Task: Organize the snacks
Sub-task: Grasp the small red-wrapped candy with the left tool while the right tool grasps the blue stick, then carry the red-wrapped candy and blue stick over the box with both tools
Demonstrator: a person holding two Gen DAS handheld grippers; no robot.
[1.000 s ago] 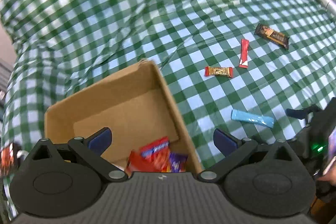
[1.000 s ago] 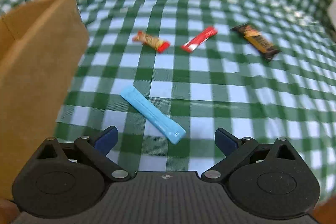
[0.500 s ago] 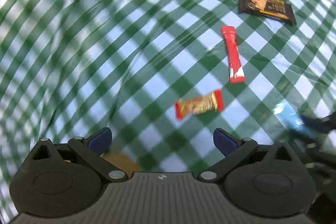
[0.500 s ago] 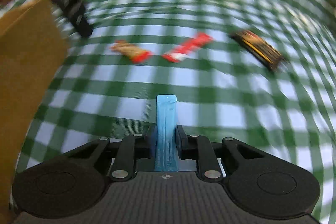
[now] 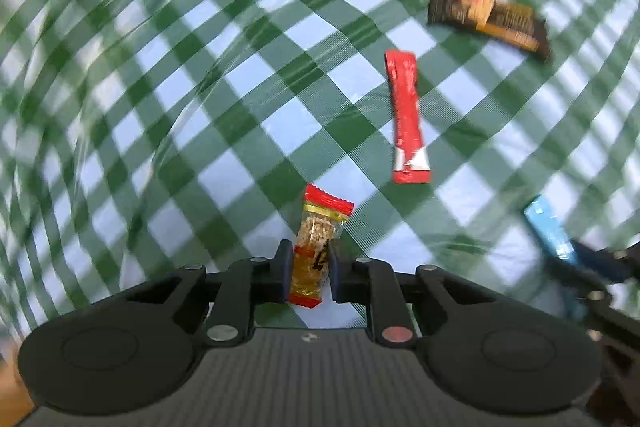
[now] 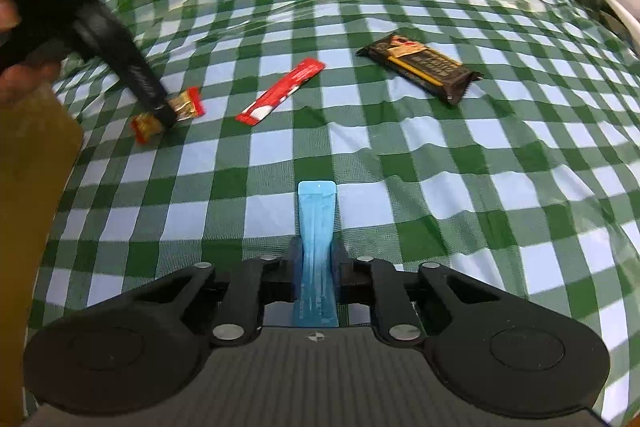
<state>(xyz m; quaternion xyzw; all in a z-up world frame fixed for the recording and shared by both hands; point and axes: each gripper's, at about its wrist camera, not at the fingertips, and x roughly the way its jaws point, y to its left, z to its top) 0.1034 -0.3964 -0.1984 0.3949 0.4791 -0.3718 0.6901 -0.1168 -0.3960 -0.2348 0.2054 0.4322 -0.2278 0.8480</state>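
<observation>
I've got my left gripper (image 5: 309, 269) closing on the peanut bar (image 5: 318, 251), right gripper (image 6: 318, 263) clamping the blue stick (image 6: 317, 247). Red stick (image 6: 280, 91) and dark bar (image 6: 420, 65) not yet boxed.

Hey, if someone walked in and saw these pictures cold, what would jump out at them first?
Probably the two grabs: the right hand-held gripper is shut on a blue stick pack, and the left hand-held gripper is closing around a red-ended nut bar. Beyond them, a red stick pack and a dark brown bar lie loose on the green checked cloth.
</observation>
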